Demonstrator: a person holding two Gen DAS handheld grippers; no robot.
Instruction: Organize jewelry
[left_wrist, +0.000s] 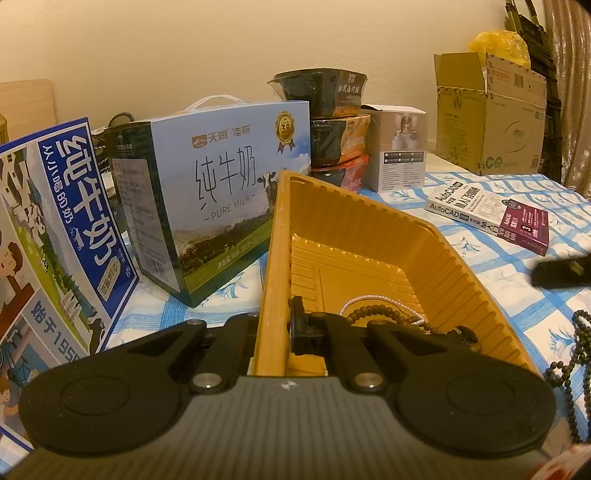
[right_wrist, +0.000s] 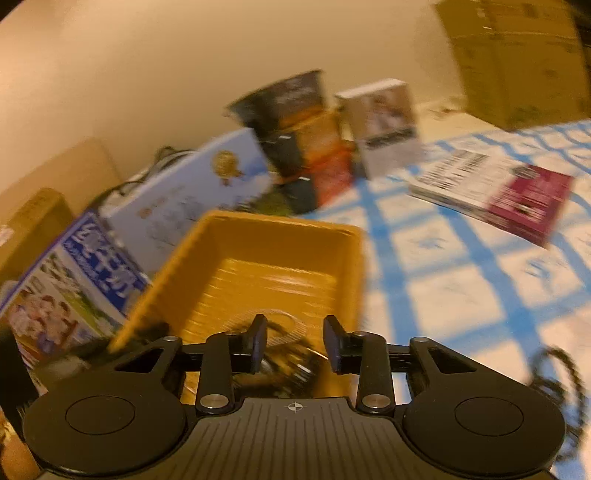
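Clamped on the near left wall of the yellow tray (left_wrist: 373, 229), the left gripper (left_wrist: 284, 325) is seen at the bottom centre of the left wrist view, its jaws closed tight with the thin plastic rim pinched between them. Inside the tray, at lower centre, a dark bead string (left_wrist: 384, 314) and a pale pearl strand (left_wrist: 373, 300) are piled together; their near ends are hidden behind the gripper's linkage. A second dark bead strand (left_wrist: 570, 354) is laid on the blue-checked tablecloth (left_wrist: 509, 266) at the right edge, partly cut off by the frame.

"PURE MILK" is printed on the pale blue milk carton (left_wrist: 221, 192) at centre left, beside a gold seal marked "36". "AutoCAD" is read on the spine of the book (left_wrist: 491, 218) at the right. A blue milk box (left_wrist: 74, 229) at the far left is cut off by the frame, with only "195" legible.

In the right wrist view, heavily blurred throughout, the right gripper (right_wrist: 295, 343) is held at lower centre over the tray's near edge, its jaws apart and nothing pressed between them. Jewelry beyond its fingers is smeared and cannot be made out clearly.
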